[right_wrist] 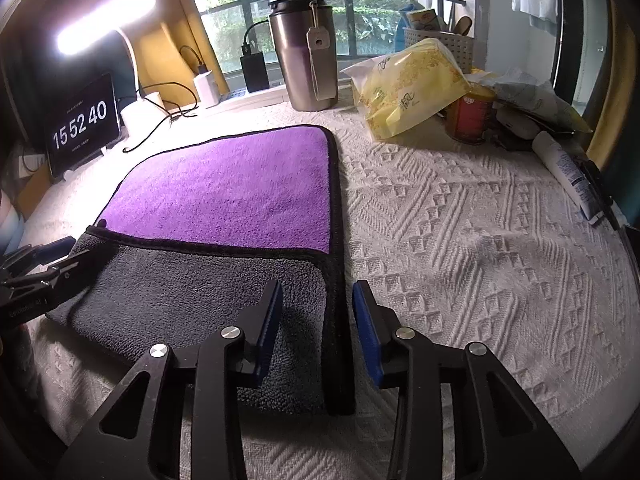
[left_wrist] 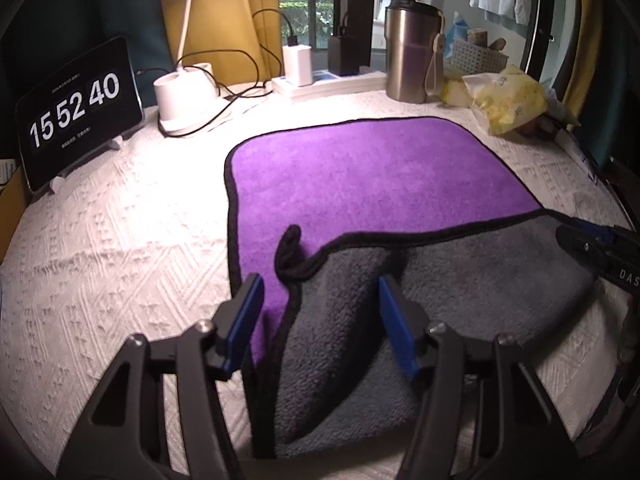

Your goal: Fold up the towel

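A purple towel [left_wrist: 368, 168] with a grey underside and black hem lies on the white textured cloth. Its near part is turned over onto the purple, grey side up [left_wrist: 460, 280], rumpled at the left. My left gripper [left_wrist: 320, 304] is open, its blue pads on either side of the raised grey fold at the towel's near-left corner. My right gripper [right_wrist: 318, 308] is open, straddling the towel's right hem [right_wrist: 338, 280] near the folded grey part [right_wrist: 192, 280]. Each gripper shows at the edge of the other's view: the right [left_wrist: 592, 244], the left [right_wrist: 44, 272].
At the back stand a tablet clock [left_wrist: 76, 112], a white lamp base [left_wrist: 184, 96] with cables, chargers, a steel tumbler [left_wrist: 412, 52], a yellow bag [left_wrist: 508, 100], a red can [right_wrist: 468, 116], a basket and a white tube [right_wrist: 568, 172] at the right.
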